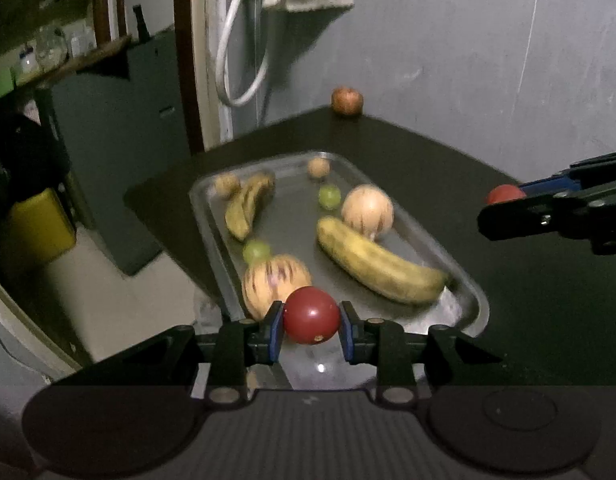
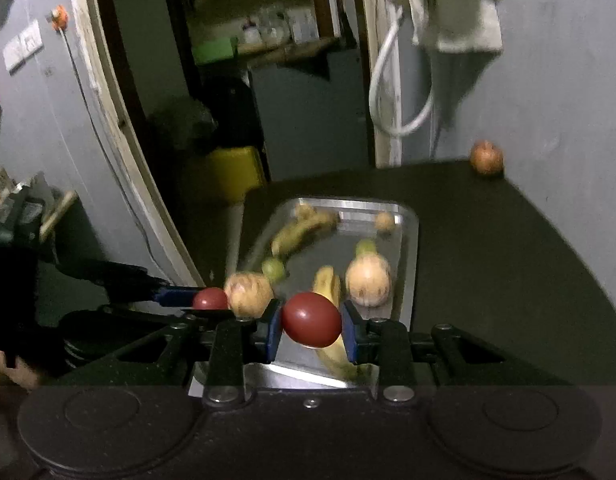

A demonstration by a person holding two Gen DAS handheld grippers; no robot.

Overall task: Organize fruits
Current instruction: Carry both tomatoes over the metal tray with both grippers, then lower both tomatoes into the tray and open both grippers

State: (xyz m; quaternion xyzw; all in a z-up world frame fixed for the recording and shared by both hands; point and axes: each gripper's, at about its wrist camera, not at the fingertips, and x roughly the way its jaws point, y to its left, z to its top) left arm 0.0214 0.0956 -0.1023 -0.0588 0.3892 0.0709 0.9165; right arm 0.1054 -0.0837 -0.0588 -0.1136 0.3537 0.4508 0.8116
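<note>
In the left wrist view my left gripper (image 1: 312, 322) is shut on a small red round fruit (image 1: 311, 312), just above the near end of a metal tray (image 1: 474, 300). The tray holds two bananas (image 1: 378, 266), two pale striped melons (image 1: 367, 210), two green fruits (image 1: 329, 196) and two small brown ones. My right gripper (image 2: 311, 330) is shut on a second red fruit (image 2: 310, 318) over the tray's near edge (image 2: 410, 264). Each gripper shows in the other's view: the right one (image 1: 504, 206) with its red fruit, the left one (image 2: 206, 302) with its own (image 2: 210, 298).
The tray lies on a dark table (image 1: 548, 300). A reddish-brown round fruit (image 1: 347, 101) sits alone at the far corner by the grey wall. Left of the table are a doorway, a yellow container (image 1: 40, 220) on the floor and a hanging white cable (image 1: 236, 60).
</note>
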